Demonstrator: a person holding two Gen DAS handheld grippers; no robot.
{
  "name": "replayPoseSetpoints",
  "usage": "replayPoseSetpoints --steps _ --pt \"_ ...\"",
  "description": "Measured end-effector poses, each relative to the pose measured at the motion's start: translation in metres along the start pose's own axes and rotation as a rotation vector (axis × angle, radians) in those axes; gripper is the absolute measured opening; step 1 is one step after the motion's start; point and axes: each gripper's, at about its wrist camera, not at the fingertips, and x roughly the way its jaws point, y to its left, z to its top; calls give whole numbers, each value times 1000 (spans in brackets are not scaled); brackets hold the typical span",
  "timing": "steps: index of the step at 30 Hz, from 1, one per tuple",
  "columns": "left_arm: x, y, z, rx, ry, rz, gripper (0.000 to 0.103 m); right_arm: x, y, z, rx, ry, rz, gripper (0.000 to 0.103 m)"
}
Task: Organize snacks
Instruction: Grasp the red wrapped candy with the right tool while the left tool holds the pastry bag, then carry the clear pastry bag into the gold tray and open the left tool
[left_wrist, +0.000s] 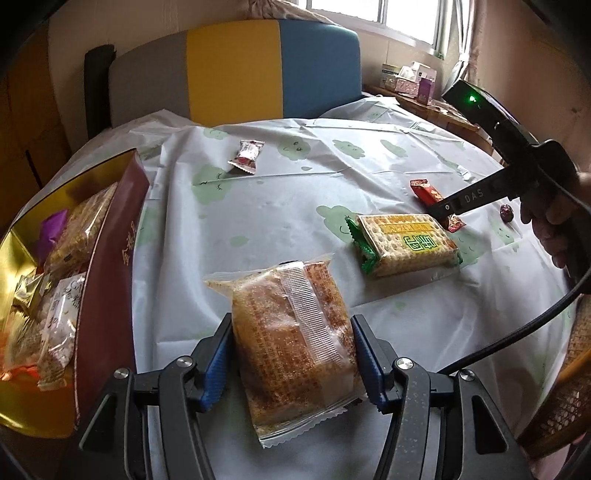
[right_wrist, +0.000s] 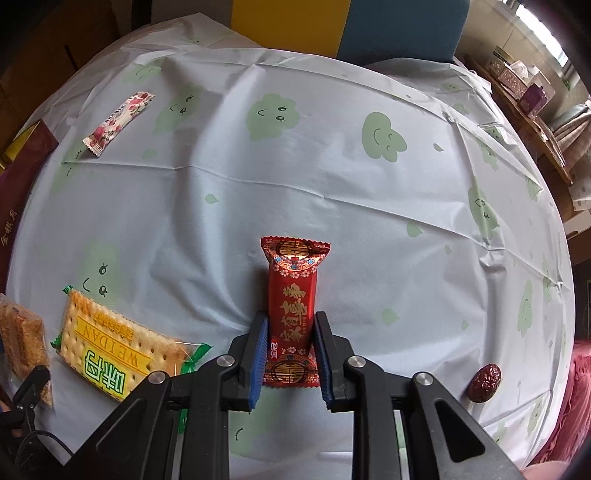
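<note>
L claw (left_wrist: 291, 354) clamps pastry pack (left_wrist: 295, 343); R claw (right_wrist: 291, 354) clamps red bar (right_wrist: 293, 314). Box (left_wrist: 107, 280) at left partly filled. Cracker pack (left_wrist: 406, 240), floral bar (left_wrist: 245, 155), date (right_wrist: 485, 382) remain on counter (left_wrist: 295, 192).

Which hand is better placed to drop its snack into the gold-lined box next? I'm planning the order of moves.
Left. The left gripper is clamped on the brown cake packet right beside the gold-lined box. The right gripper with the red candy bar sits farther from it.
</note>
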Motion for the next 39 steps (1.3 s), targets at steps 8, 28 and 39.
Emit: replayPoseSetpoints --steps 8,28,39 --pt "-28 1 7 -18 -45 -5 61 -3 16 -5 -64 -23 -49 24" --pt "-85 42 22 -125 -155 21 61 -8 49 -20 -160 -64 -129 24" --pt "-107 130 9 -345 -160 70 61 -10 61 -26 -183 -76 -152 24"
